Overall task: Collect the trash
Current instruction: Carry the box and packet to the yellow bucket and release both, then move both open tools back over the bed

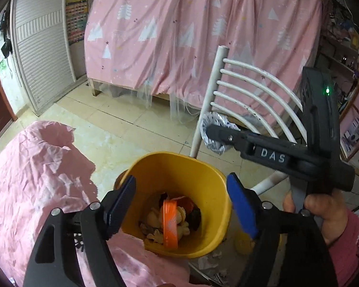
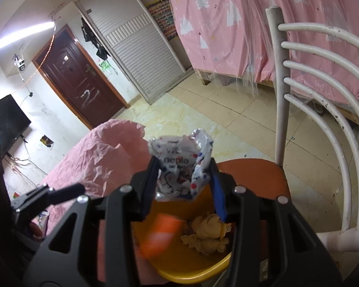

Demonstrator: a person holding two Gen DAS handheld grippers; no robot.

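Tiled bedroom floor, pink patterned bed drape [image 1: 203,35], white slatted chair [image 2: 323,95].
Right gripper [image 2: 184,174] clamped crinkled nepia wrapper [image 2: 179,167] above round yellow plastic bin [image 1: 179,167]; left gripper [image 1: 182,205] spread wide, straddling bin; left view alone showed orange band [image 1: 170,224].

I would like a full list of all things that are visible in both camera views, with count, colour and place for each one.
yellow bin: one, yellow, between the left gripper's fingers, holding trash
orange wrapper: one, orange, inside the bin
tissue packet: one, white with red and blue print, held above the bin
pink bag: one, pink crinkled plastic, left of the bin
chair: one, white curved back with orange-brown seat, right of the bin
bed cover: one, pink with white trees, background
door: one, dark red-brown, far wall
television: one, black, left edge
left gripper: one, black with blue pads, open around the bin
right gripper: one, black with blue pads, shut on the packet
hand: one, pink sleeve, gripping the right gripper's handle
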